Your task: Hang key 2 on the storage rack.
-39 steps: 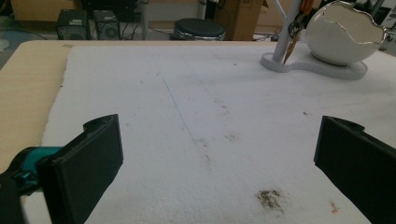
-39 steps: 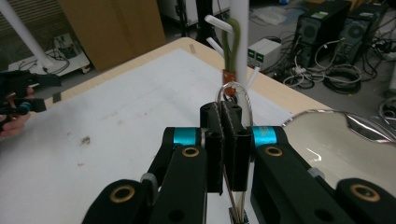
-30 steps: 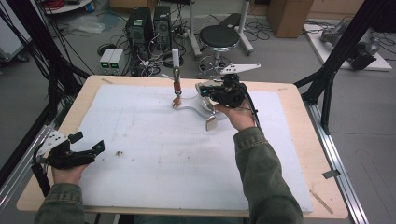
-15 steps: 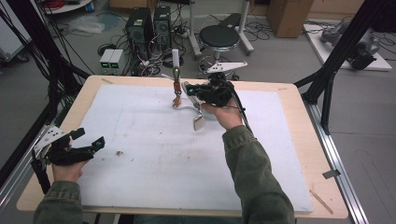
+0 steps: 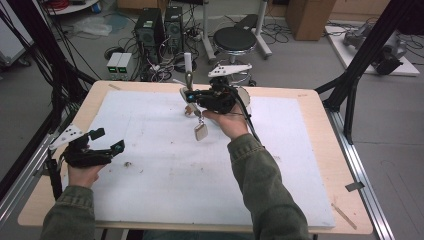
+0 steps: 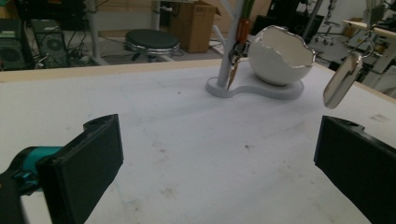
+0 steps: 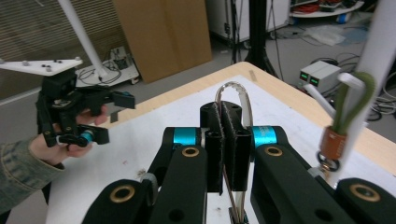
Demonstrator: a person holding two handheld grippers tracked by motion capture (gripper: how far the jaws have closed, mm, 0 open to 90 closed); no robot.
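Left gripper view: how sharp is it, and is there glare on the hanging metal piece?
Left gripper view: the near black jaws are soft-focused, the glossy white cracked-egg bowl is sharp, and the shiny silver keychain tag mirrors bright room light. High view: evenly lit, grainy, with the tag small and slightly blurred.

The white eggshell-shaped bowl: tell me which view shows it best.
The left gripper view: the white bowl sits unobstructed on its stand base, jagged rim plain. In the high view the right hand-held gripper and hand cover nearly all of it; a sliver shows. The right gripper view looks past it.
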